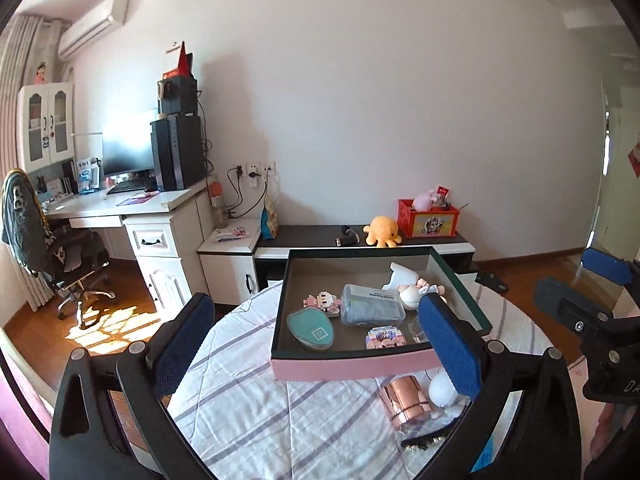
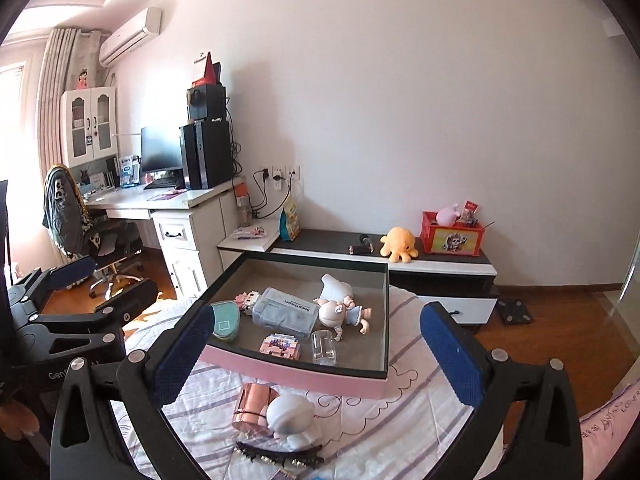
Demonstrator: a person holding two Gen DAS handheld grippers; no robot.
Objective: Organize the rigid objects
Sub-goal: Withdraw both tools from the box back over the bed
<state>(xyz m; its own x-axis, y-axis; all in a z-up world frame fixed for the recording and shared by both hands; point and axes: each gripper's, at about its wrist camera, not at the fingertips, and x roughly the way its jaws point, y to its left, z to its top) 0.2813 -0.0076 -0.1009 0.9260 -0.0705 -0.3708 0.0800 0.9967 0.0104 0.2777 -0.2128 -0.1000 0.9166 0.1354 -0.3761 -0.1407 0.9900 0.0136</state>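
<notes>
Gaping empty, both tongs, left (image 1: 316, 344) and right (image 2: 316, 356), hang before the tray (image 2: 288, 372); nearer them lie a copper cup (image 2: 254, 406) and white figurine (image 2: 290, 416).

The hair clip (image 2: 280, 453) lies partly under the white figure (image 2: 290, 414); the right finger (image 1: 450, 344) covers the tray's (image 1: 352, 366) corner

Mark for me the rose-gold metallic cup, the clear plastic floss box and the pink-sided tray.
Rose-gold metallic cup (image 2: 253, 406), right wrist view, on its ribbed side.
Clear plastic floss box (image 2: 285, 312), right wrist view, on its labelled lid.
Pink-sided tray (image 1: 352, 365), left wrist view, on its near pink wall.
</notes>
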